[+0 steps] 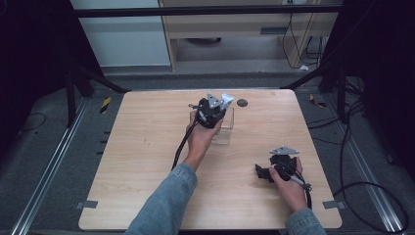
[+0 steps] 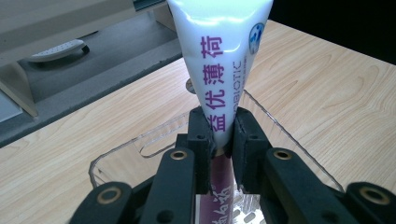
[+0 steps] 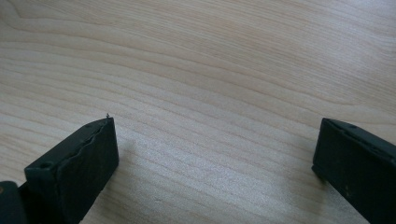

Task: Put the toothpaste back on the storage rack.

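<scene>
A: Here, what is held?
B: A soft white tube [image 2: 219, 60] is pinched by the left gripper [image 2: 219, 140] over a clear tray [image 2: 140, 147]; squashed easily, likely.
A: The right gripper [image 3: 215, 154]?
B: Fingers spread wide above bare bench [image 3: 210, 70].

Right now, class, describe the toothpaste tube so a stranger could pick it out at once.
Find the wooden table, then the clear plastic box near its far edge. The left gripper holds the tube upright above the box: white, tapering, with purple lettering.
</scene>
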